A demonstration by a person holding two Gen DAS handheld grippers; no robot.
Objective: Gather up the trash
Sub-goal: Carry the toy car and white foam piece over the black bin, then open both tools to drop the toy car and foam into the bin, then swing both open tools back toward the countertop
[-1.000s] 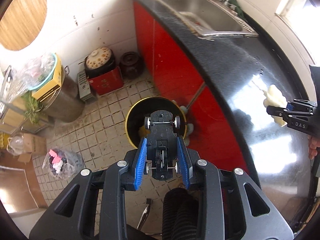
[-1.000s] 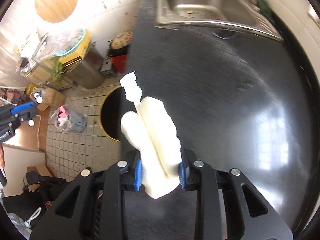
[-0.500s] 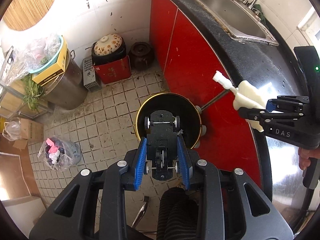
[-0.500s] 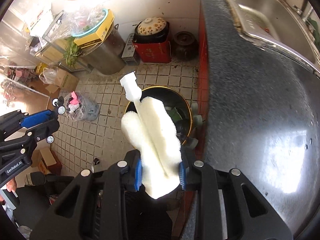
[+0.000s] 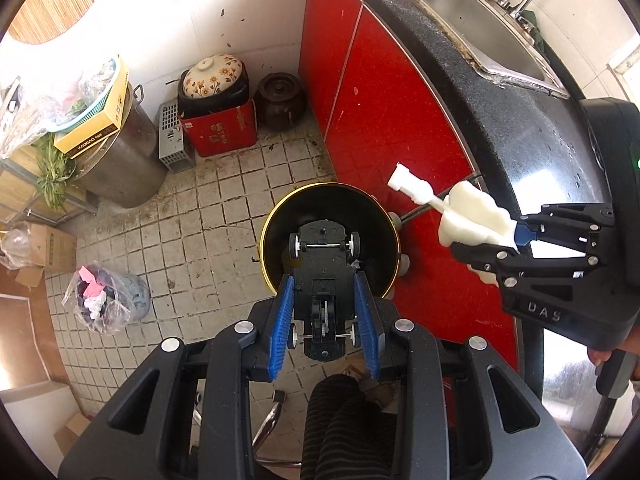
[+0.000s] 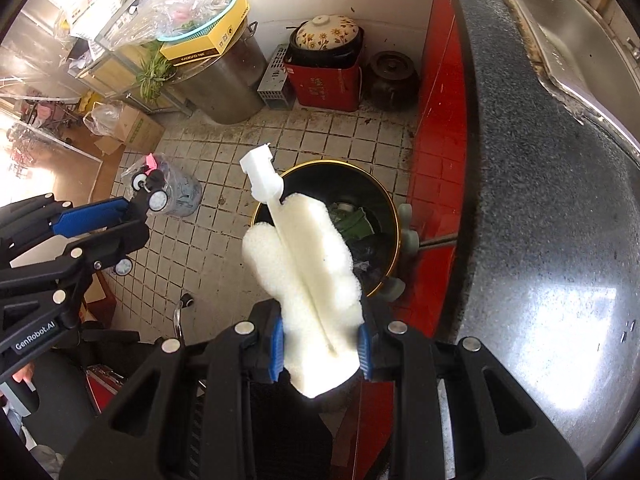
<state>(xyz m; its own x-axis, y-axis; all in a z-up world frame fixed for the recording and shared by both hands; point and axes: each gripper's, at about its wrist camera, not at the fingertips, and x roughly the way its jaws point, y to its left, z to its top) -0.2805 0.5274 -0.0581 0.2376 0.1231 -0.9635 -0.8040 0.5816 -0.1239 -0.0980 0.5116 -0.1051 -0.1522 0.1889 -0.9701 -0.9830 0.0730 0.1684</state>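
My left gripper (image 5: 325,312) is shut on a black toy car chassis (image 5: 322,280) with white wheels, held over the round black trash bin (image 5: 384,216) with a gold rim on the tiled floor. My right gripper (image 6: 320,344) is shut on a white sponge brush head (image 6: 304,264) with a plastic stem, held above and just short of the same bin (image 6: 384,204), which holds green scraps. The right gripper also shows in the left wrist view (image 5: 516,240), to the right of the bin. The left gripper shows at the left of the right wrist view (image 6: 132,216).
A black countertop (image 6: 540,200) with a steel sink (image 5: 508,52) runs along the right above red cabinet doors (image 5: 372,92). By the far wall stand a flowered pot on a red box (image 5: 218,120), a dark jar (image 5: 280,100), a steel drum (image 5: 120,160) and a bagged bin (image 5: 104,300).
Both grippers have moved from the countertop out over the floor toward the bin. The sponge brush now hangs close above the bin's rim. Both grips are unchanged.
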